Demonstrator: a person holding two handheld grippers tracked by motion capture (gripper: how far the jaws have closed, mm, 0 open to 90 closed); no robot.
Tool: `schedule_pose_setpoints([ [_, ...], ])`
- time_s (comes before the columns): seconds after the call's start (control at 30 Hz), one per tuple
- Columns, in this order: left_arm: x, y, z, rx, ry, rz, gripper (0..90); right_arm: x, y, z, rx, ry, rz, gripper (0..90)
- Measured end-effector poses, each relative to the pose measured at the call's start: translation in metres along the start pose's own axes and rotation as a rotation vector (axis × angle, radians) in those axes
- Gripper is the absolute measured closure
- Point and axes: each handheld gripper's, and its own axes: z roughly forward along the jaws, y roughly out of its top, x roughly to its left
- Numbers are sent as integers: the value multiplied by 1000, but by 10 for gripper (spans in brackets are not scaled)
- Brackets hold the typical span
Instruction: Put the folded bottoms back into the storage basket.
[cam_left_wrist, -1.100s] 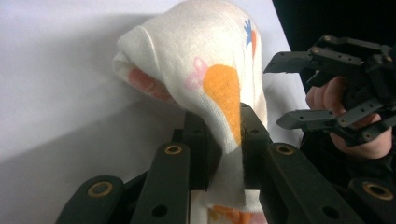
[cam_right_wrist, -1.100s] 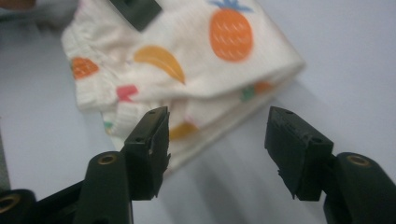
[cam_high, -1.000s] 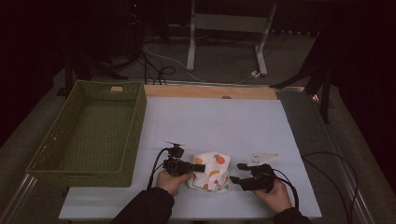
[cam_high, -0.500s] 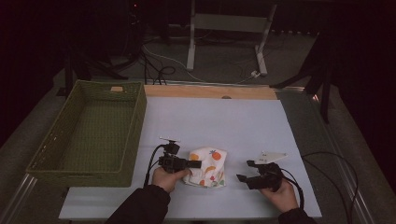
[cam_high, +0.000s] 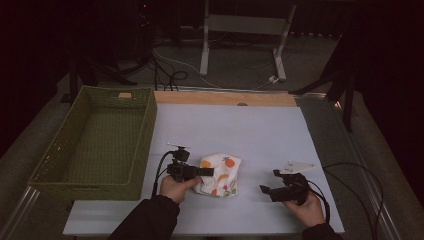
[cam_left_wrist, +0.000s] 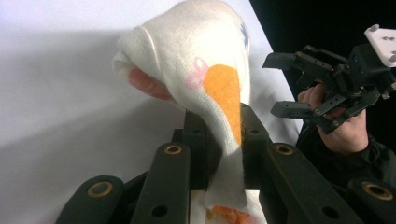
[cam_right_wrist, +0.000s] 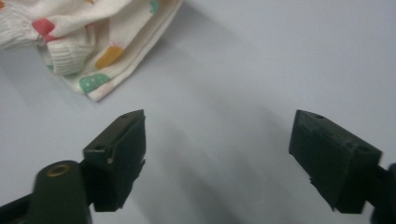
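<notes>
A small white cloth (cam_high: 221, 176) printed with orange, red and green shapes lies folded on the pale table (cam_high: 250, 130). My left gripper (cam_high: 210, 171) is shut on its left edge; in the left gripper view the fabric (cam_left_wrist: 196, 70) is pinched between the black jaws (cam_left_wrist: 224, 121) and bulges up beyond them. My right gripper (cam_high: 268, 181) hovers to the right of the cloth, clear of it. Its jaws have just been opening and hold nothing (cam_right_wrist: 217, 140). The cloth's corner (cam_right_wrist: 93, 42) lies ahead and to the left of them. The left gripper view also shows that right gripper (cam_left_wrist: 273, 85) farther off.
A large green woven basket (cam_high: 145, 145) stands on the table's left side, just left of my left hand. A wooden strip (cam_high: 225, 98) edges the table's far side. Cables trail from both grippers. Bare table lies between the cloth and my right gripper.
My right gripper has drawn a little to the right, away from the cloth, and its jaws have spread wider. The cloth now lies more bunched by the left gripper, which kept still.
</notes>
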Motion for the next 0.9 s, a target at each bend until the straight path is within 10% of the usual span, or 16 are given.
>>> schedule_pose_setpoints([
  [0.9, -12, 16, -45, -60, 44, 28, 788, -14, -17, -12, 28, -81, 45, 96],
])
